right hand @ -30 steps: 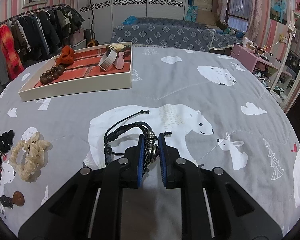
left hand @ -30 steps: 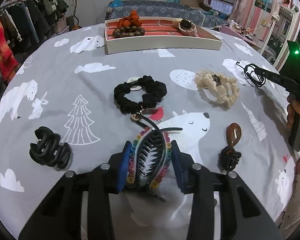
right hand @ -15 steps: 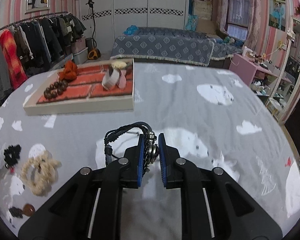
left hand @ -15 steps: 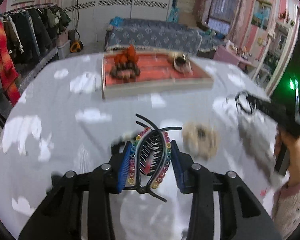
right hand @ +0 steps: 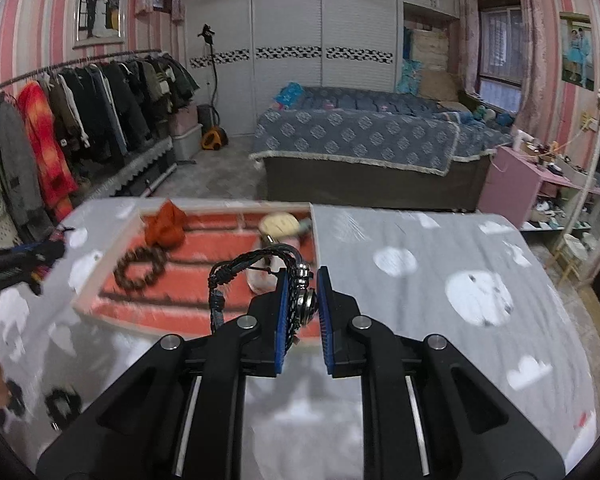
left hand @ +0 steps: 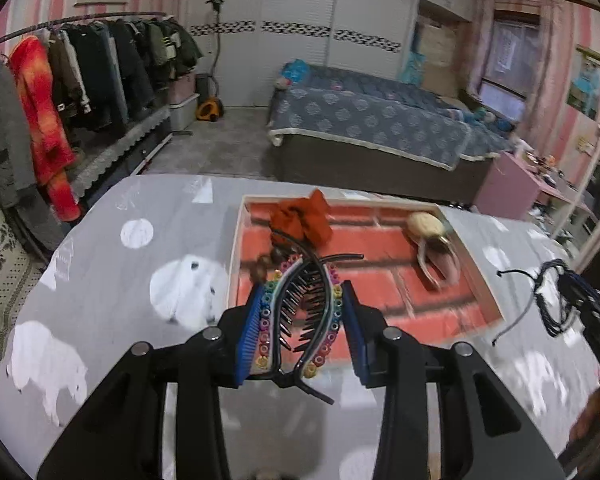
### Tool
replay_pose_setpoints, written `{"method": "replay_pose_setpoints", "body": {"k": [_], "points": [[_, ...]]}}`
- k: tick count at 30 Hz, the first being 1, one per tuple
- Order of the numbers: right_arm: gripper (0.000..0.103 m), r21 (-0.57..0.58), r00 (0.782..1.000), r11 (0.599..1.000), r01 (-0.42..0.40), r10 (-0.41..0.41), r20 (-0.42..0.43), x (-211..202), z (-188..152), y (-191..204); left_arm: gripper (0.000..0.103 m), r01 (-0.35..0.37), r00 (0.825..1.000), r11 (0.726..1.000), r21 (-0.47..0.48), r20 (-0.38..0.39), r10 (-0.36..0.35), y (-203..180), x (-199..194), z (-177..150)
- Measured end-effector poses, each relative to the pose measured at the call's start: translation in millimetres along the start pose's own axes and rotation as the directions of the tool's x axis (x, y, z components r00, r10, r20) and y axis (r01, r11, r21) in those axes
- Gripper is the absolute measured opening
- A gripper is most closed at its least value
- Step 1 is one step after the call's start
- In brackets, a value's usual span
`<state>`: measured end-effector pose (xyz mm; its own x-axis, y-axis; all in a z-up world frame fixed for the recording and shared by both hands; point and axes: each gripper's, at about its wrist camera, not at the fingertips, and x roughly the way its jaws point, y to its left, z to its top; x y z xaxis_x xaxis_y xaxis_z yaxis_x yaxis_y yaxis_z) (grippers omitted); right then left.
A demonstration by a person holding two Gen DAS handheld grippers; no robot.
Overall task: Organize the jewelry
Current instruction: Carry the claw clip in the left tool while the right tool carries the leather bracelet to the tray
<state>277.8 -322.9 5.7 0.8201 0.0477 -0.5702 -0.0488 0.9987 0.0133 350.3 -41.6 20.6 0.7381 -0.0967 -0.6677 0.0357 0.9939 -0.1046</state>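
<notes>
My left gripper (left hand: pixel 300 290) is shut on a black comb hair clip (left hand: pixel 266 312) edged with rainbow beads, held in the air at the near edge of the cream tray (left hand: pixel 234 256) with a red brick-pattern lining. My right gripper (right hand: pixel 302 284) is shut on a black braided cord bracelet (right hand: pixel 256 258) with metal beads, also above the tray's near side (right hand: pixel 100 268). In the tray lie an orange scrunchie (right hand: pixel 166 226), a brown wooden bead bracelet (right hand: pixel 140 268) and a cream and pink piece (left hand: pixel 432 248). The held bracelet (left hand: pixel 552 292) hangs at the right of the left wrist view.
The tray stands on a grey cloth printed with white bears (left hand: pixel 48 360). Black hair ties (right hand: pixel 62 402) lie on the cloth at the lower left. Beyond the table's far edge are a bed (right hand: pixel 360 136), a clothes rack (right hand: pixel 60 120) and a pink cabinet (right hand: pixel 508 184).
Both grippers have risen and moved toward the tray, each keeping its piece. The scrunchies and clips lying on the cloth have dropped out of the left wrist view.
</notes>
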Motion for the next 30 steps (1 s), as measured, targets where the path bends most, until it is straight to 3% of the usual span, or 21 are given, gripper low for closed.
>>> {"method": "replay_pose_setpoints", "body": {"k": [5, 9, 18, 30], "points": [[0.015, 0.031, 0.998, 0.999, -0.041, 0.040, 0.046, 21.3, 24.8, 6.3, 0.039, -0.059, 0.998, 0.998, -0.009, -0.017, 0.059, 5.4, 38.8, 8.4], [0.015, 0.025, 0.997, 0.999, -0.043, 0.041, 0.067, 39.9, 17.2, 12.0, 0.039, -0.070, 0.997, 0.997, 0.035, -0.033, 0.071, 5.9, 65.9, -2.1], [0.015, 0.029, 0.999, 1.000, -0.012, 0.013, -0.031, 98.8, -13.2, 9.8, 0.039, -0.078, 0.993, 0.995, 0.069, -0.082, 0.083, 6.5, 105.6, -19.7], [0.015, -0.014, 0.993, 1.000, -0.011, 0.009, -0.116, 131.5, -31.9, 20.3, 0.039, -0.080, 0.992, 0.993, 0.082, -0.086, 0.087, 7.7, 123.1, -28.7]]}}
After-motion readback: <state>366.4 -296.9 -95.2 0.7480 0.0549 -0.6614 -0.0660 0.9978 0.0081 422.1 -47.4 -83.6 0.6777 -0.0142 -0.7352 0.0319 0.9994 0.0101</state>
